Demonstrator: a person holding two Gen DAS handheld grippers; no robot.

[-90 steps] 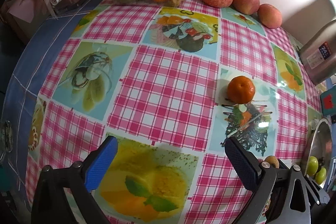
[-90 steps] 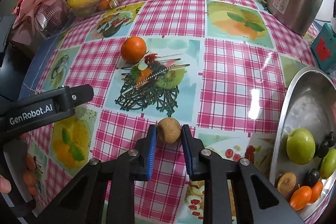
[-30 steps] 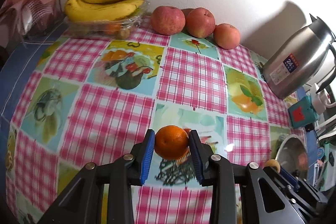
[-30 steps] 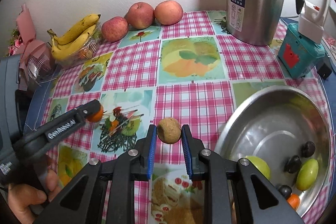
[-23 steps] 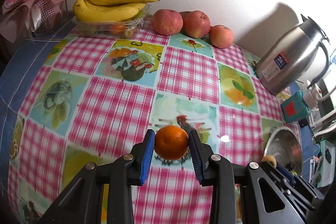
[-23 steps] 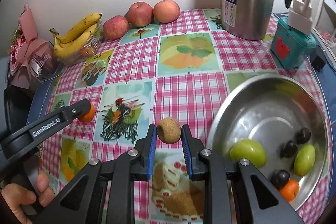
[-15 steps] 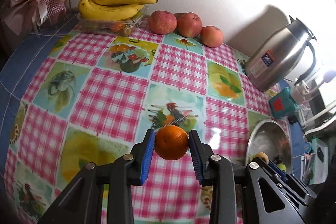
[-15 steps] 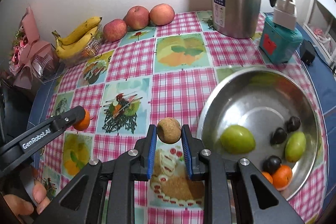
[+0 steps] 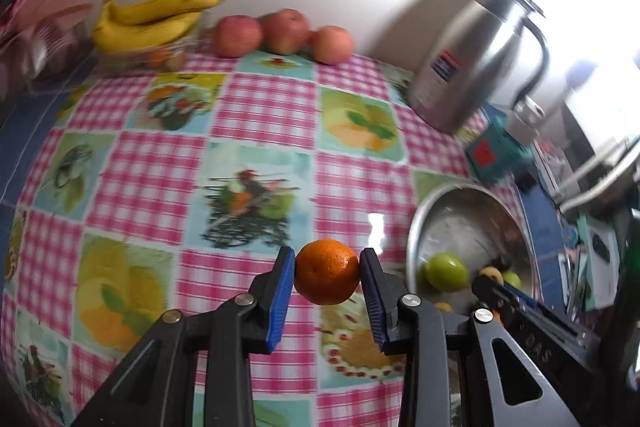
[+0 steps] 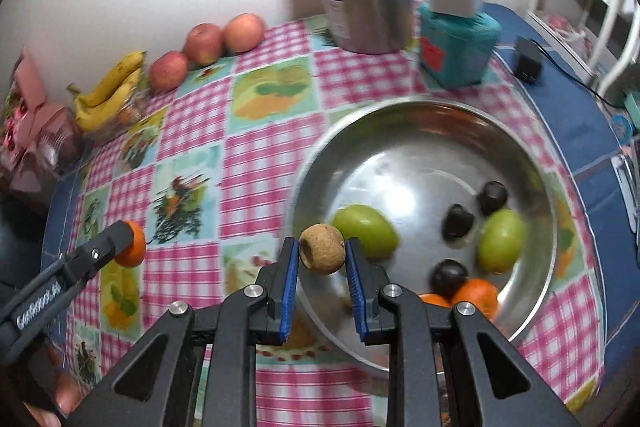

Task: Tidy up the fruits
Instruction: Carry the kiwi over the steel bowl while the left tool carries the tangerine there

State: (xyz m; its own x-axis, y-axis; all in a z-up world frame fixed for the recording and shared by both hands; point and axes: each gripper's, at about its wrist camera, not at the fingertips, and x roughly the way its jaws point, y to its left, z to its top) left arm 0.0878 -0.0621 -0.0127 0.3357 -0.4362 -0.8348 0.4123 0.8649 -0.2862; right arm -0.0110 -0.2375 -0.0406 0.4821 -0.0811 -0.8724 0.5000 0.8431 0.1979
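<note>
My left gripper (image 9: 327, 277) is shut on an orange mandarin (image 9: 327, 271), held above the checked tablecloth just left of the steel bowl (image 9: 460, 203). In the right wrist view the same mandarin (image 10: 134, 243) shows at the left gripper's tip, lower left. My right gripper (image 10: 322, 255) is shut on a small brown round fruit (image 10: 322, 253), hanging over the near left rim of the steel bowl (image 10: 400, 131). Inside the bowl lie green fruits (image 10: 370, 231), dark round fruits (image 10: 458, 221) and orange ones (image 10: 476, 297).
Bananas (image 9: 148, 19) on a clear tray and three red apples (image 9: 280, 33) line the back wall. A steel kettle (image 9: 472, 67) and a teal box (image 10: 456, 43) stand behind the bowl. A pink gift bundle (image 10: 28, 131) sits at the far left. A black adapter (image 10: 527, 61) lies right.
Both grippers have moved to the right with their fruits. The right one now hangs over the bowl's rim, and the left has come much nearer to the bowl.
</note>
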